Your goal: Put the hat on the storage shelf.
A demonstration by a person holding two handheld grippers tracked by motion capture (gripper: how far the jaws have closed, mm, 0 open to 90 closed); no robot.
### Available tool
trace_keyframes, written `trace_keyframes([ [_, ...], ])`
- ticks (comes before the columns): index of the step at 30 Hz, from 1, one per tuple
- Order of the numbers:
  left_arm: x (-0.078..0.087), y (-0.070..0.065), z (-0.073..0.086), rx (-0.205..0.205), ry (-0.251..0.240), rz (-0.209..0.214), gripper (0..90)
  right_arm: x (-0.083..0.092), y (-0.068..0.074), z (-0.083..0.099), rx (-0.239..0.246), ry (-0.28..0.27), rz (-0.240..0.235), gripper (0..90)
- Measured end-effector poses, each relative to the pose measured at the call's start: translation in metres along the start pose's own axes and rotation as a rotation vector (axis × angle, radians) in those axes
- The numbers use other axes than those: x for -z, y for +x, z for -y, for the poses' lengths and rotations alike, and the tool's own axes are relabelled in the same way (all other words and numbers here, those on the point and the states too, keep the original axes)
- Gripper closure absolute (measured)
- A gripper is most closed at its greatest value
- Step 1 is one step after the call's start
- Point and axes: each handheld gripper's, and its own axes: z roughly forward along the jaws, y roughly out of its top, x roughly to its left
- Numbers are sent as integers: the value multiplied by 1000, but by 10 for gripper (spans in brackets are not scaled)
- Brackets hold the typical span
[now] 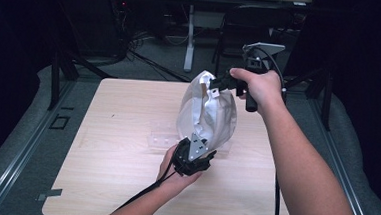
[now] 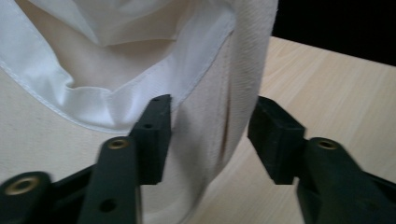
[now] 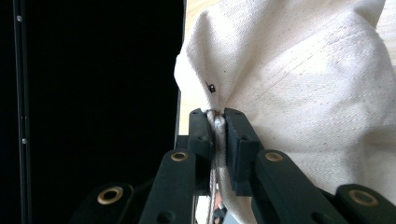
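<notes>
A cream cloth bag (image 1: 213, 114) hangs over the middle of the wooden table (image 1: 118, 113), held up between the two hands. My right gripper (image 1: 219, 83) is at its top, and in the right gripper view (image 3: 218, 116) its jaws are shut on a bunched seam of the bag (image 3: 303, 93). My left gripper (image 1: 198, 144) sits at the bag's lower end, pointing up into it. In the left gripper view (image 2: 210, 126) the jaws straddle a fold at the bag's (image 2: 46, 140) hemmed mouth; the left pad (image 2: 154, 135) lies against the cloth, the right pad (image 2: 275, 140) stands off it.
A clear plastic stand (image 1: 159, 139) lies on the table just behind the left hand. Beyond the far edge stand a white desk leg (image 1: 190, 37) and a dark chair (image 1: 243, 25), with cables on the floor. Dark floor mats surround the table.
</notes>
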Motion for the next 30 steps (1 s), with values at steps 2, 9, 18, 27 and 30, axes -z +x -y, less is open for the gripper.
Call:
trace_keyframes([
  [2,3,5,1,-9,10,-23,688,1,-1,0,-1,0,1,823],
  [9,18,28,5,40,-28,-12,801,7,-2,-1,-6,-25,-1,821],
  [18,28,52,12,96,-64,44,815,7,3,-1,7,-34,-12,822],
  [27,32,71,19,168,-105,125,810,5,0,-3,0,-35,-6,823],
  [30,33,76,20,182,-108,137,799,7,-1,-3,1,-41,-11,823],
])
